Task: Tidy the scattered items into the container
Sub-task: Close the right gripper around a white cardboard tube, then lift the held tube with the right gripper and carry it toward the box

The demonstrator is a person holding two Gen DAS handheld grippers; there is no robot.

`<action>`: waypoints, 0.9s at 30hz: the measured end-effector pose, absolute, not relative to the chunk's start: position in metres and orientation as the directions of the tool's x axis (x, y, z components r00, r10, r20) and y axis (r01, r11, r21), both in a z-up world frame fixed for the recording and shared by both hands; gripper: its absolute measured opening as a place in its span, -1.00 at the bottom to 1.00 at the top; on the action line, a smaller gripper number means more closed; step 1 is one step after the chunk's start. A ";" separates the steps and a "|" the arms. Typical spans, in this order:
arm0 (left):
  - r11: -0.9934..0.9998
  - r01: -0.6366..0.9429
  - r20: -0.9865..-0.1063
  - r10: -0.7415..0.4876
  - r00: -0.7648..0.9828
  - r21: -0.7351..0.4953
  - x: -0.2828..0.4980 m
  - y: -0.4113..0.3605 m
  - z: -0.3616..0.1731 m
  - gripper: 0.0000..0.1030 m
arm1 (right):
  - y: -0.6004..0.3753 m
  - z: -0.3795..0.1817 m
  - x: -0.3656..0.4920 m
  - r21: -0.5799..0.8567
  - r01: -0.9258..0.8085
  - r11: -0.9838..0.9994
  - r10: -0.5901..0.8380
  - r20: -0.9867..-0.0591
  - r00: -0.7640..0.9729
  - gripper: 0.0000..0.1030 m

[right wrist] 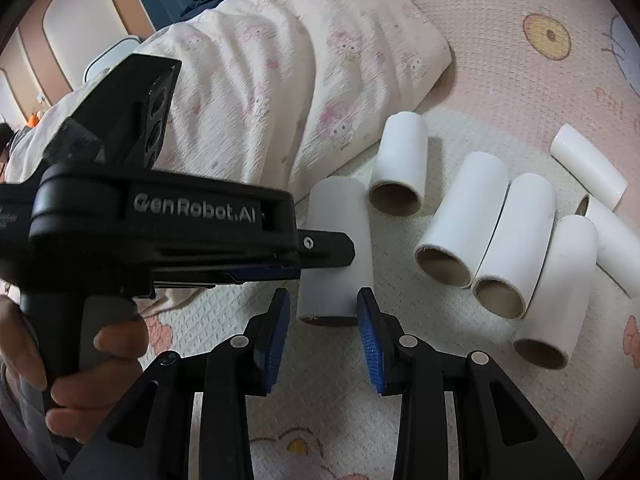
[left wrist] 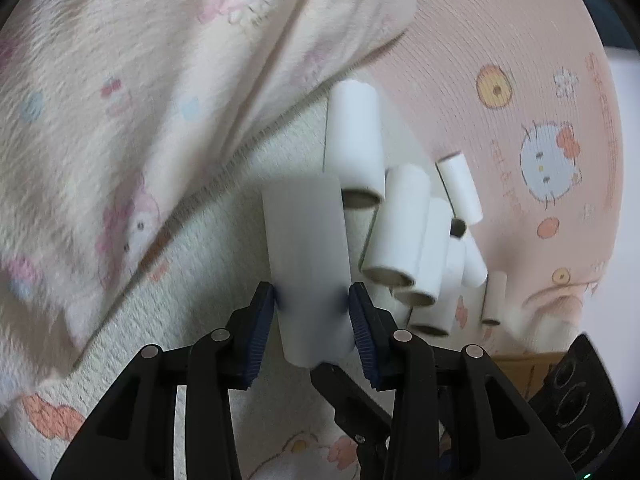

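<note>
**One white tube gripped, the others lying loose on the mat**

In the left wrist view, a white tube [left wrist: 308, 264] is held by the left hand-held gripper [left wrist: 312, 304], both blue pads pressed to its sides; the tube is blurred and its lower end is partly hidden by the gripper's black frame. In the right wrist view, the same tube [right wrist: 340, 248] is partly covered by the left gripper's body. The right hand-held gripper [right wrist: 324, 332] is seen narrowed, nothing pressed between its pads, just short of that tube's near end. A hand [right wrist: 64, 364] is cut off at the left edge. The loose tubes [right wrist: 464, 220] are spread on the patterned mat [right wrist: 500, 32], one cut off at the right edge. A folded blanket [right wrist: 288, 80] bounds the tubes on the far side. A cardboard edge [left wrist: 524, 372], barely made out, is seen at lower right.
</note>
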State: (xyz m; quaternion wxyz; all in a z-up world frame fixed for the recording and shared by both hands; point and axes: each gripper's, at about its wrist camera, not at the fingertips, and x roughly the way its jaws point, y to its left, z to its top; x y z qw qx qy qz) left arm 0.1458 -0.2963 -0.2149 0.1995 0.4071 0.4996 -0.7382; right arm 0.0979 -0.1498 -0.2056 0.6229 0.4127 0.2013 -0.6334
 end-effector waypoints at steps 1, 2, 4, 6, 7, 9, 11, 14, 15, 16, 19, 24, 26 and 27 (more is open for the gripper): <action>-0.427 0.700 -0.802 0.113 -0.587 -0.572 0.146 -0.294 -0.214 -0.18 | -0.149 -0.205 0.099 0.258 0.956 -0.142 -0.622 -0.774 0.117 -0.39; -0.437 0.696 -0.803 0.114 -0.584 -0.569 0.147 -0.290 -0.214 -0.18 | -0.148 -0.205 0.100 0.260 0.955 -0.142 -0.621 -0.775 0.118 -0.39; -0.450 0.692 -0.807 0.122 -0.578 -0.564 0.148 -0.284 -0.213 -0.19 | -0.151 -0.205 0.100 0.259 0.955 -0.148 -0.617 -0.778 0.116 -0.39; -0.459 0.687 -0.807 0.132 -0.575 -0.564 0.150 -0.278 -0.212 -0.19 | -0.147 -0.205 0.104 0.249 0.957 -0.150 -0.612 -0.783 0.108 -0.39; -0.460 0.684 -0.807 0.139 -0.574 -0.565 0.151 -0.276 -0.212 -0.19 | -0.144 -0.204 0.106 0.240 0.959 -0.151 -0.609 -0.787 0.101 -0.39; -0.457 0.683 -0.806 0.146 -0.574 -0.569 0.152 -0.271 -0.213 -0.19 | -0.137 -0.204 0.109 0.223 0.963 -0.152 -0.599 -0.795 0.090 -0.39; -0.455 0.681 -0.804 0.153 -0.575 -0.574 0.153 -0.264 -0.213 -0.19 | -0.132 -0.204 0.112 0.209 0.965 -0.157 -0.590 -0.804 0.078 -0.39; -0.456 0.682 -0.806 0.156 -0.571 -0.572 0.152 -0.251 -0.212 -0.20 | -0.122 -0.204 0.112 0.203 0.964 -0.173 -0.568 -0.820 0.070 -0.39; -0.465 0.680 -0.809 0.158 -0.566 -0.567 0.150 -0.246 -0.211 -0.20 | -0.119 -0.203 0.111 0.208 0.961 -0.180 -0.561 -0.825 0.073 -0.39; -0.480 0.674 -0.812 0.165 -0.560 -0.562 0.148 -0.241 -0.210 -0.21 | -0.116 -0.203 0.109 0.217 0.958 -0.190 -0.556 -0.828 0.077 -0.39; -0.540 0.649 -0.826 0.171 -0.538 -0.535 0.142 -0.224 -0.207 -0.21 | -0.108 -0.204 0.103 0.231 0.946 -0.228 -0.541 -0.838 0.074 -0.39; -0.603 0.604 -0.832 0.200 -0.518 -0.521 0.135 -0.196 -0.203 -0.21 | -0.080 -0.207 0.097 0.246 0.921 -0.303 -0.531 -0.846 0.051 -0.39; -0.633 0.577 -0.834 0.216 -0.508 -0.516 0.129 -0.185 -0.202 -0.21 | -0.071 -0.209 0.094 0.255 0.910 -0.328 -0.527 -0.848 0.048 -0.39; -0.646 0.559 -0.831 0.230 -0.507 -0.520 0.125 -0.178 -0.202 -0.21 | -0.066 -0.209 0.092 0.256 0.904 -0.342 -0.524 -0.851 0.043 -0.40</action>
